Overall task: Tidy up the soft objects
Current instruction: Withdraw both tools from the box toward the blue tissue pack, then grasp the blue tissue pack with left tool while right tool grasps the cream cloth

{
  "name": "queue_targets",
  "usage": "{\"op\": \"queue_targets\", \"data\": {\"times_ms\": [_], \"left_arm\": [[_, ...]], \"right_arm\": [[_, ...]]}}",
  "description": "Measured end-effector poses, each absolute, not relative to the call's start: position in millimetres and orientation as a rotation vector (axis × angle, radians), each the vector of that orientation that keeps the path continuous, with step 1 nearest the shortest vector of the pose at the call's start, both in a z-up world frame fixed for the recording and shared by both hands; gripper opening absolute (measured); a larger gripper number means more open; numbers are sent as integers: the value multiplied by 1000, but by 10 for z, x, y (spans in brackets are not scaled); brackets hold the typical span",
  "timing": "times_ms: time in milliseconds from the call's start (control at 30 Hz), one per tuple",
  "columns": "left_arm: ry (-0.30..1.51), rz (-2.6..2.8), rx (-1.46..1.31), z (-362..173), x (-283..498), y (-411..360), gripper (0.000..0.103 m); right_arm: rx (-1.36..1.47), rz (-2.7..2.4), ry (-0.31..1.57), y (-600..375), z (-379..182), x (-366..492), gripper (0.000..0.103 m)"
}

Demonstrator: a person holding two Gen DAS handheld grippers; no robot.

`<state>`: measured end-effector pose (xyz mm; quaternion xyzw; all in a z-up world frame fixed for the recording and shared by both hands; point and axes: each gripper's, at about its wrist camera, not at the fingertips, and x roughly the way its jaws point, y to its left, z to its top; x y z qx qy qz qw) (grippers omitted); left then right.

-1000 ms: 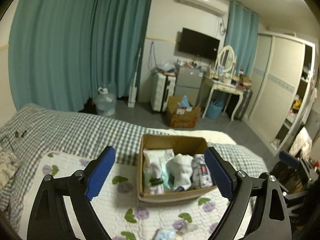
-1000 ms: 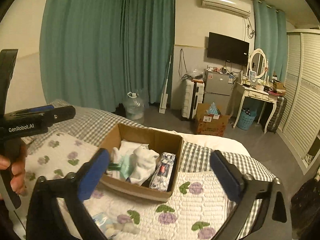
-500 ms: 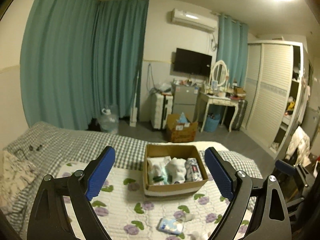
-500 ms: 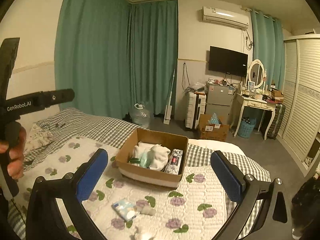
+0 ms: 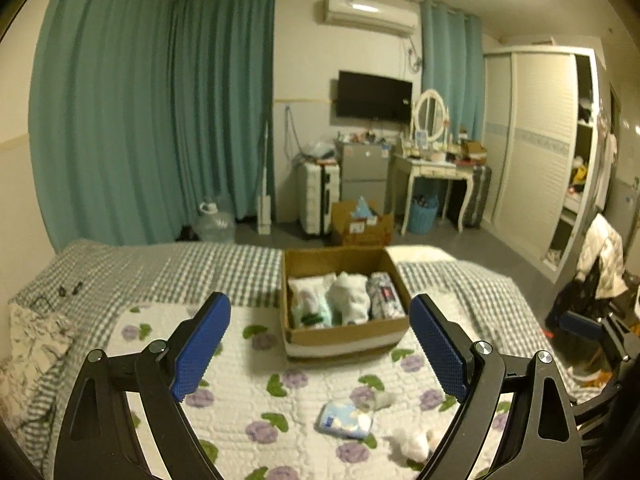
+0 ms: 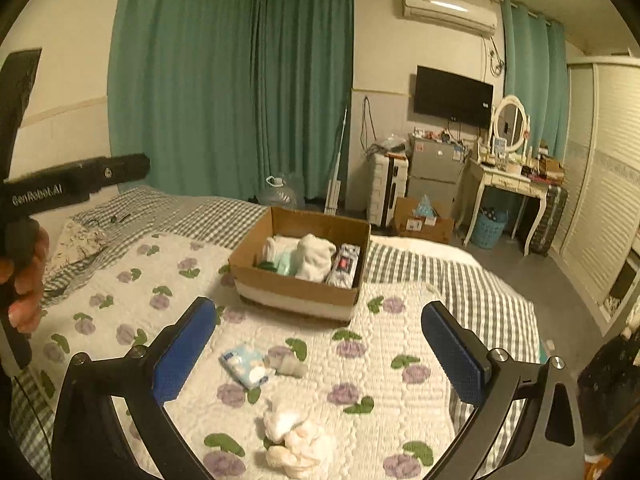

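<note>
A cardboard box (image 5: pixel 344 338) (image 6: pixel 296 286) stands on the floral quilt and holds several soft items: white cloth (image 6: pixel 316 256), a pale green pack and a patterned pack (image 6: pixel 344 266). Nearer me on the quilt lie a blue-white tissue pack (image 5: pixel 346 420) (image 6: pixel 244 364), a small grey roll (image 6: pixel 290 366) and a crumpled white-cream cloth (image 5: pixel 414 442) (image 6: pixel 298 438). My left gripper (image 5: pixel 320 344) is open and empty, held above the quilt short of the box. My right gripper (image 6: pixel 320 352) is open and empty above the loose items. The left tool's body (image 6: pixel 60 186) shows at left in the right wrist view.
The quilt (image 6: pixel 380 360) covers a checked bedspread (image 5: pixel 160 272); a patterned pillow (image 5: pixel 32 340) lies at left. Beyond the bed stand teal curtains, a water jug (image 5: pixel 214 224), a suitcase, a floor box (image 5: pixel 360 228), a dressing table (image 5: pixel 436 172) and a wardrobe.
Both grippers have pulled back and up from the box; it now looks smaller and farther. The tissue pack, grey roll and crumpled cloth have come into view. Both stay open.
</note>
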<state>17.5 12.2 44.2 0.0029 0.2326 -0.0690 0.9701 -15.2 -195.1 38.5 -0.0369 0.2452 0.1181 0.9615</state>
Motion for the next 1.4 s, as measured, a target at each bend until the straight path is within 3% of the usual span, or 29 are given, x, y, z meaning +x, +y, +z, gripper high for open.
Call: {"op": "queue_targets", "data": {"times_ms": [1400], "left_arm": [[1083, -286, 213, -2060, 1018, -401, 92]], "right_arm": [[-277, 274, 1095, -1795, -1545, 158, 103]]}}
